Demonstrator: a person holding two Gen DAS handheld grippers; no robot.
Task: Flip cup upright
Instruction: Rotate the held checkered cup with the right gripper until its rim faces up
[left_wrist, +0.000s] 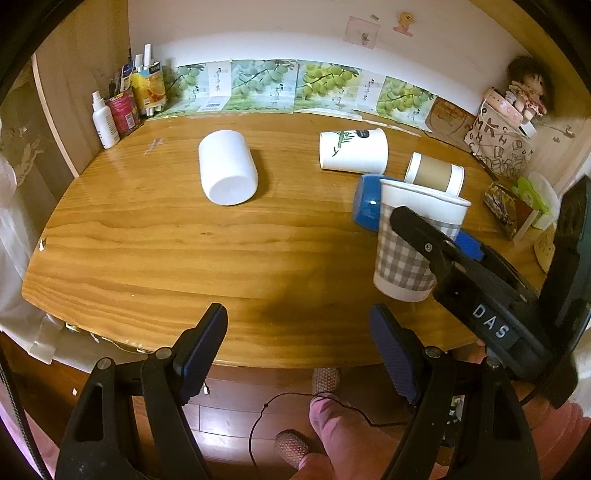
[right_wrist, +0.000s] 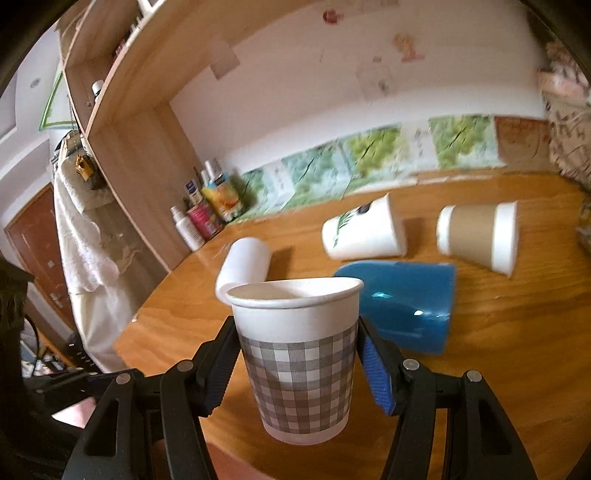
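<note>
- Left gripper (left_wrist: 297, 354) hangs wide apart, holding nothing, off the tabletop's (left_wrist: 147, 240) near edge.
- Right gripper (right_wrist: 295, 363) clamps the checked cup (right_wrist: 297, 354), mouth up, above the near right edge; lower it level, then let go.

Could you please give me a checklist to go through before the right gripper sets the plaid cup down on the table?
1. Plaid cup held between the right gripper's jaws: ok.
2. Cup mouth up: ok, the rim faces upward, slightly tilted.
3. Cup base resting on the table: cannot tell; it looks just above or at the surface.
4. Landing spot free: ok, bare wood below the cup; the blue cup lies on its side just behind.
5. Left gripper out of the way: ok, open and empty near the table edge.
6. Other cups upright: not ok; the white cup, leaf cup and brown-sleeve cup lie on their sides.
</note>
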